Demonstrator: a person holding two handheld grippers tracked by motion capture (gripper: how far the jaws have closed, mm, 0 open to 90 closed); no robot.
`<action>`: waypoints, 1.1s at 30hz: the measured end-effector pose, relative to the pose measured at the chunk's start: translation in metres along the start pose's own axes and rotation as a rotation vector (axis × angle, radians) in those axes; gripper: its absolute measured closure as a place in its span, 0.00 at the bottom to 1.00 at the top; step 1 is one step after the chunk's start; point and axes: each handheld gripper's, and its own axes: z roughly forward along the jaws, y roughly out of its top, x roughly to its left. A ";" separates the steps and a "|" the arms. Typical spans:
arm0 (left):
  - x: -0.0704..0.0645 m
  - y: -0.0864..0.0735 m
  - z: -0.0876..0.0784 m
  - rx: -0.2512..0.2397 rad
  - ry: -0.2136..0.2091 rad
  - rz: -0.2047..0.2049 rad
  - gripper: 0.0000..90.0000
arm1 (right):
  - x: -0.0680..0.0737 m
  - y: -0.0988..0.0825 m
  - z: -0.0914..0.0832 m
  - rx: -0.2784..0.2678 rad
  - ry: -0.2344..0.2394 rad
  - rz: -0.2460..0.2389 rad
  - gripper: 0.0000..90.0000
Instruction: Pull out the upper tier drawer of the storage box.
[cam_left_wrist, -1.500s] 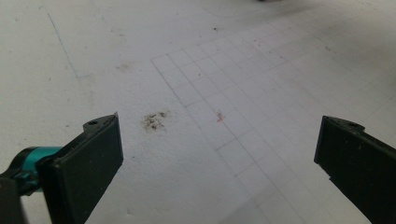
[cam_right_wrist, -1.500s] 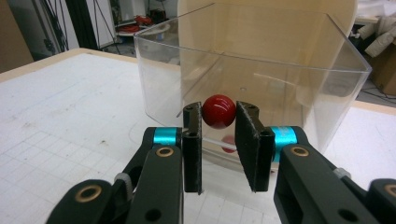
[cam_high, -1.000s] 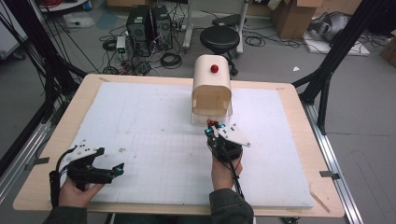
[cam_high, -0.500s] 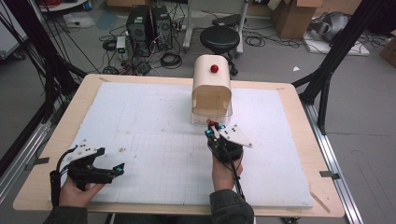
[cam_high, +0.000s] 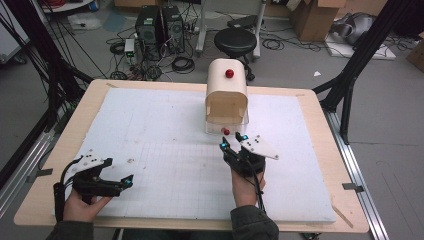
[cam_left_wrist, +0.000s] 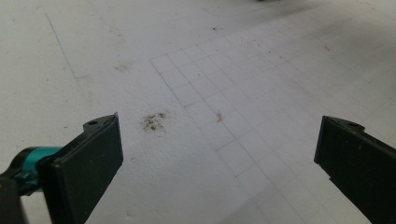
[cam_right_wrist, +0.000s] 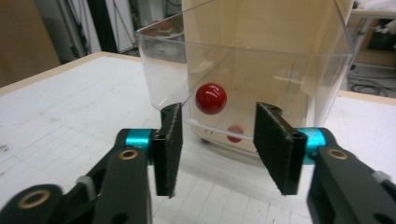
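A pale wooden box (cam_high: 226, 95) with a red knob on top (cam_high: 229, 73) stands at the far middle of the white board. A clear plastic drawer (cam_right_wrist: 261, 70) sticks out of its front and carries a small red ball knob (cam_right_wrist: 211, 98). My right gripper (cam_right_wrist: 219, 144) is right in front of that drawer and its jaws have just been opening. The knob sits in the gap just past the pads, and neither pad touches it. In the high view the right gripper (cam_high: 233, 143) points at the drawer knob (cam_high: 226, 131). My left gripper (cam_left_wrist: 219, 154) hovers open over bare board at the near left.
The white gridded foam board (cam_high: 165, 150) lies on a wooden table (cam_high: 320, 125). A dirty smudge (cam_left_wrist: 154, 121) marks the board ahead of the left gripper. Beyond the table are a black stool (cam_high: 235, 40), computer towers (cam_high: 160, 27) and loose cables on the floor.
The right gripper's jaws have parted from a near-shut stance in front of the drawer. Both hands have stayed about where they were.
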 end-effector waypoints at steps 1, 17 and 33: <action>0.000 0.000 0.000 0.000 -0.002 -0.001 0.02 | -0.001 0.000 -0.001 0.003 0.009 0.002 0.51; 0.001 0.000 -0.002 -0.003 -0.001 -0.009 0.02 | -0.028 0.003 -0.012 0.119 0.155 0.040 0.24; 0.003 -0.001 -0.003 -0.008 -0.001 -0.009 0.02 | -0.043 -0.004 -0.012 0.194 0.260 -0.036 0.11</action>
